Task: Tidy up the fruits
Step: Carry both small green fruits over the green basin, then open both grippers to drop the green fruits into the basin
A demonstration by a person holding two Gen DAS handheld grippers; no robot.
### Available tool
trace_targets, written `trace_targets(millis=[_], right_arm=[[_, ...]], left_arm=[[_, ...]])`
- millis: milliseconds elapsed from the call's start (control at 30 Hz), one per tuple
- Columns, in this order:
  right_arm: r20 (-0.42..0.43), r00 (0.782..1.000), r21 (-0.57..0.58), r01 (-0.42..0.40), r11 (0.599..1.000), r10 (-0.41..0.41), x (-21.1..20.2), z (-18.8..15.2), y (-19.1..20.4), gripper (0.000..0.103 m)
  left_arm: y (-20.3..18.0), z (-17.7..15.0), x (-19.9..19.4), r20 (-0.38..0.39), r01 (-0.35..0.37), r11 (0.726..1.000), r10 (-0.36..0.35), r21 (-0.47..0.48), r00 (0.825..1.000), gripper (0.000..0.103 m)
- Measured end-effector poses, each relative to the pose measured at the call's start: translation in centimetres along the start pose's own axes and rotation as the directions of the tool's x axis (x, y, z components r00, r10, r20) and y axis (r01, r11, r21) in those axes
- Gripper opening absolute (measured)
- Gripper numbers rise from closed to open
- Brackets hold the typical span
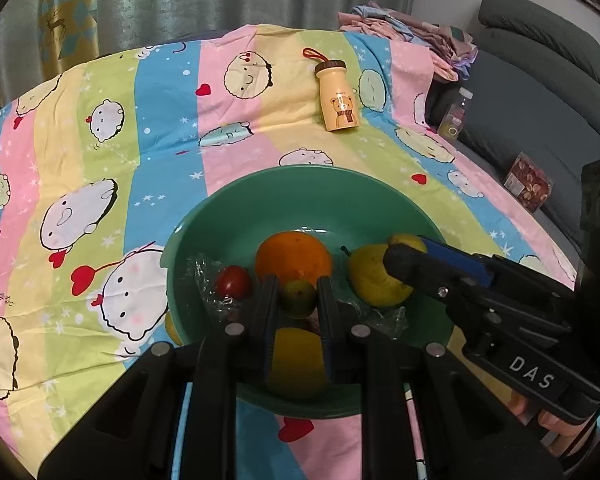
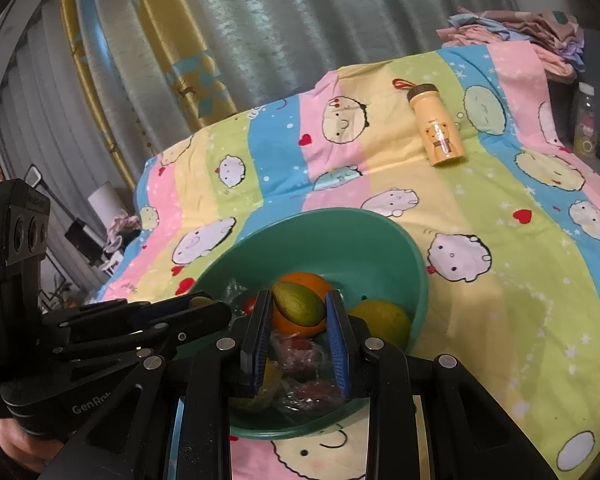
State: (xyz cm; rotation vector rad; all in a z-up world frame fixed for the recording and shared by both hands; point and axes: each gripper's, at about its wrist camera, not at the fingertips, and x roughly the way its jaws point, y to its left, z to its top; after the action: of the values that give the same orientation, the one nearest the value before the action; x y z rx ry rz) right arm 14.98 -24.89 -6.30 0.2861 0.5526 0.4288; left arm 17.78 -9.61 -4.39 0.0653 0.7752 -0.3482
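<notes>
**Fruit gathered on the cartoon-print bench**

Over the striped cloth [image 1: 100,128], our left tongs [image 1: 296,300] straddle a small green fruit [image 1: 298,299] in the green bowl [image 1: 300,200]; whether they grip it, we cannot tell. Right tongs [image 2: 298,312] half-open, seemingly pinching a green mango [image 2: 300,307] above the orange [image 2: 304,282]. Next, probably, we release it gently.

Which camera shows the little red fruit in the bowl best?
The left wrist view. There the small red fruit sits in plain sight in the green bowl, left of the orange, beside crinkly plastic wrap. In the right wrist view only a red sliver peeks out beside the right tongs' left finger.
</notes>
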Motion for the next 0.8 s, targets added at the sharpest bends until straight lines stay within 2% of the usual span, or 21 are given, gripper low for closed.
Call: trace_targets(millis=[667,800], right_arm=[[-0.003,1.0,0.01,0.016,1.0,-0.016,0.04,-0.04,-0.42,0.029],[0.002,1.0,0.024,0.019,1.0,-0.02,-0.07,-0.02,-0.77,0.029]], left_arm=[[-0.04,0.18,-0.13,0.007,-0.033,0.999,0.033,0.009,0.999,0.018],[-0.03,0.19,-0.24,0.007,-0.029,1.0,0.029,0.007,1.0,0.021]])
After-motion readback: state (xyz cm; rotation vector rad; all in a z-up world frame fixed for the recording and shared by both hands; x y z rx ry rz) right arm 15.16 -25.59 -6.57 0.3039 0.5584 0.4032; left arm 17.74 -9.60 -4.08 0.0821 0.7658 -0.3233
